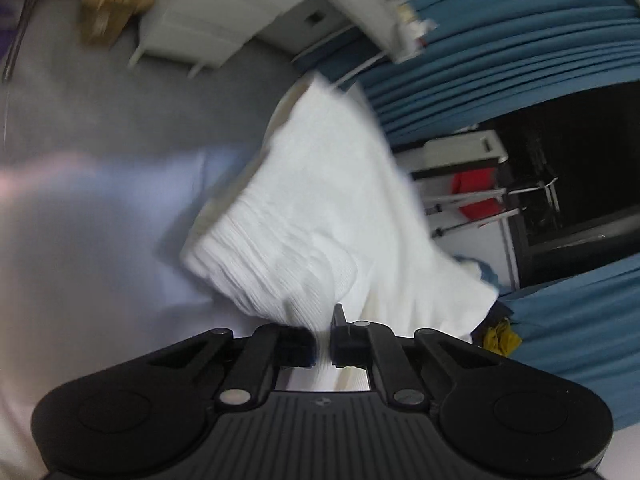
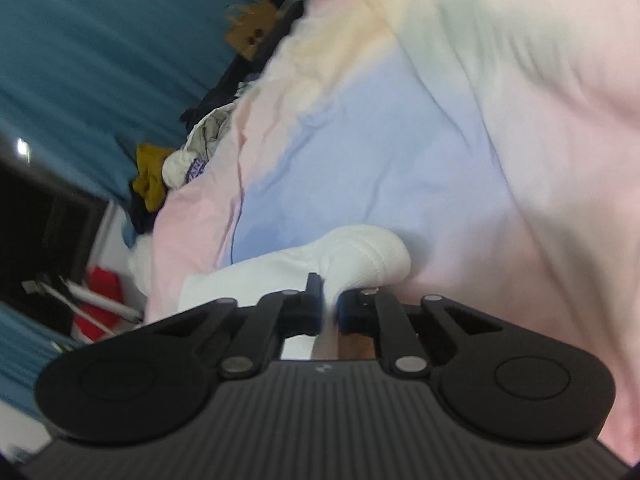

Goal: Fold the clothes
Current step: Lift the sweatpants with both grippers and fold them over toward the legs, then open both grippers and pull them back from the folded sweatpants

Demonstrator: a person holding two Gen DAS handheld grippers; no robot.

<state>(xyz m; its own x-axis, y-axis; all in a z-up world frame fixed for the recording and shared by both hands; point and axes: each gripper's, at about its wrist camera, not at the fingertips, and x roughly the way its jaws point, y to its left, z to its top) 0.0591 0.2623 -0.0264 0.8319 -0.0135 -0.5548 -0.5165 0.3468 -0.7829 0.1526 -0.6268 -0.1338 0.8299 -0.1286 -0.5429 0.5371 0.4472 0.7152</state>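
We see the pastel bedspread [image 2: 460,140] first, a wide sheet of pink, pale blue and faint yellow that fills most of the right wrist view and lies crumpled in soft folds. In the left wrist view the same surface reads as blurred grey-lilac behind the cloth. Blue curtains [image 1: 520,52] hang along the far side in both views, with a dark window opening beside them.

Next comes the white garment [image 1: 320,208], a ribbed knit piece. In the left wrist view it stretches up and away from our gripper as a broad, slanted panel, lifted clear of the bed at its near end. In the right wrist view another part of it [image 2: 360,256] bunches into a rounded hump on the bedspread, just ahead of the fingers.

The left gripper [image 1: 323,344] has its fingers drawn close together, pinching an edge of the white fabric that passes down between them. The right gripper [image 2: 330,312] likewise has its fingers nearly together, nipping a fold of the same white cloth.

Smaller things lie at the margins: a pile of other clothes [image 2: 188,160] at the bed's edge, among it a mustard-yellow cloth [image 2: 150,178], a red object [image 1: 476,192] behind a white frame near the window, and a brown cardboard piece [image 2: 250,30] further back.
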